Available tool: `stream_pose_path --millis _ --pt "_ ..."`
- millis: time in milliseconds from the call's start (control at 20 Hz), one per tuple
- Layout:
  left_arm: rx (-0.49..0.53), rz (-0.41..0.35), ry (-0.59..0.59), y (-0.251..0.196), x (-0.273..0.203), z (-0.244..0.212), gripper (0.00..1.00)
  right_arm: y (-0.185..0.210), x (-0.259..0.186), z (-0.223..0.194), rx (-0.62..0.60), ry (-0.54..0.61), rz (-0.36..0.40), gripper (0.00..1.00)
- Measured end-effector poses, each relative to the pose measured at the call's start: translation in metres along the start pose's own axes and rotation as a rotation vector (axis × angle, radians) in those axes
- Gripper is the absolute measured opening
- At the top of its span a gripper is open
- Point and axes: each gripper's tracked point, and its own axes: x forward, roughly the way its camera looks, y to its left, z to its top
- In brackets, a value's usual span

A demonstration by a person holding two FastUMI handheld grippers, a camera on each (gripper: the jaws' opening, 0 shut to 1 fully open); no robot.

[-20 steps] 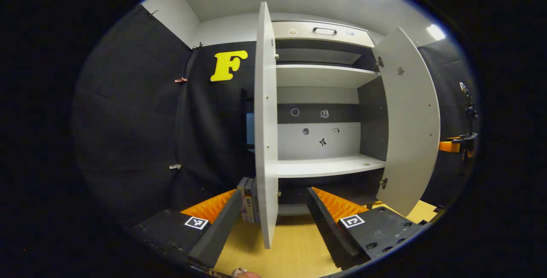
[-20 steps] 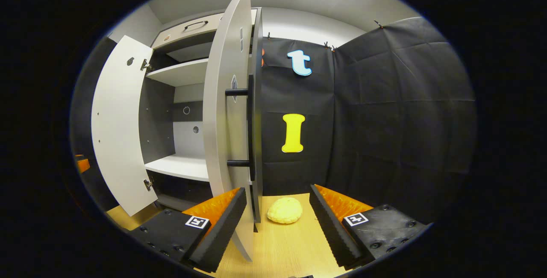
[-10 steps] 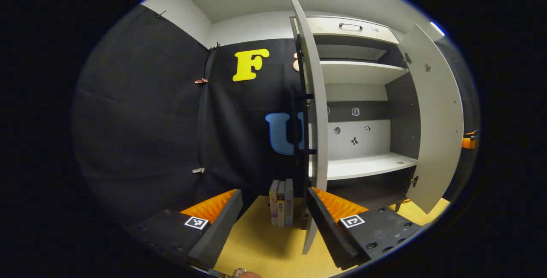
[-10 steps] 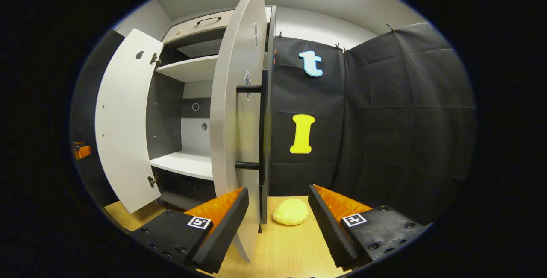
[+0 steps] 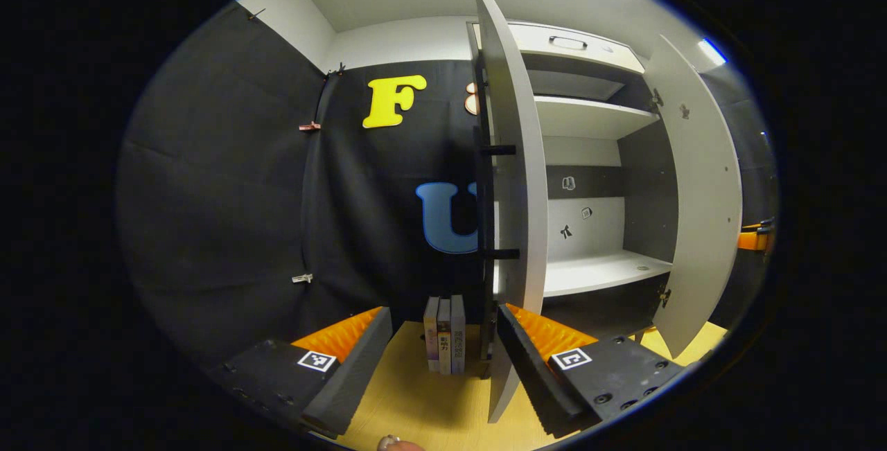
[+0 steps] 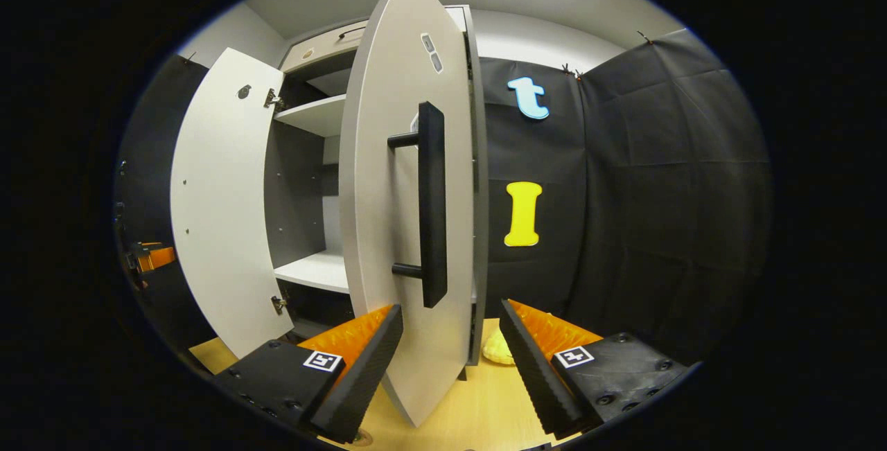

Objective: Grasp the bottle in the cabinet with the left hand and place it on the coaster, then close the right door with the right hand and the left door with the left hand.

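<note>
Door-closing stage judged. Cabinet (image 5: 589, 160) shelves bare; bottle and coaster not located. Right gripper (image 6: 450, 361) jaws wide, astride right door (image 6: 409, 229) edge, below handle (image 6: 431, 201). Left gripper (image 5: 443, 368) jaws wide beside left door (image 5: 513, 181). Right door to be pushed flat on face, swung slowly till flush.

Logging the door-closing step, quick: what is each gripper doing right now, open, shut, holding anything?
Left gripper: open, holding nothing; the left door's edge stands by its right finger.
Right gripper: open, holding nothing; the right door stands between its fingers.
</note>
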Motion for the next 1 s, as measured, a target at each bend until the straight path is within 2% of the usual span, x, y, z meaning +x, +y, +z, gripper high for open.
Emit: stream_pose_path --millis 150,250,350,550,750,800,850,1000 --pt "0.000 -0.018 0.005 -0.002 0.006 -0.001 0.96 0.031 0.017 -0.004 0.013 0.005 0.061 0.95" --pt "-0.009 -0.026 0.008 -0.004 0.011 -0.002 0.97 0.058 0.025 -0.004 0.026 0.016 0.134 0.95" --pt "-0.024 -0.044 0.006 -0.005 0.014 -0.002 0.97 0.066 0.028 0.002 0.023 -0.004 0.146 0.96" --pt "-0.041 -0.070 0.000 -0.008 0.017 -0.001 0.97 0.053 0.021 0.003 0.006 -0.007 0.109 0.98" --pt "-0.063 -0.093 0.001 -0.013 0.022 -0.003 0.94 0.033 0.010 -0.003 0.047 0.007 0.060 0.98" --pt "-0.058 -0.098 -0.002 -0.015 0.023 -0.002 0.97 0.031 0.008 -0.004 0.053 0.006 0.050 0.98" --pt "-0.042 -0.100 -0.004 -0.017 0.024 0.000 0.94 0.027 0.007 -0.004 0.053 0.007 0.038 0.98" --pt "-0.027 -0.123 -0.013 -0.030 0.024 0.001 0.94 0.016 -0.001 -0.003 0.036 0.005 0.009 0.98"
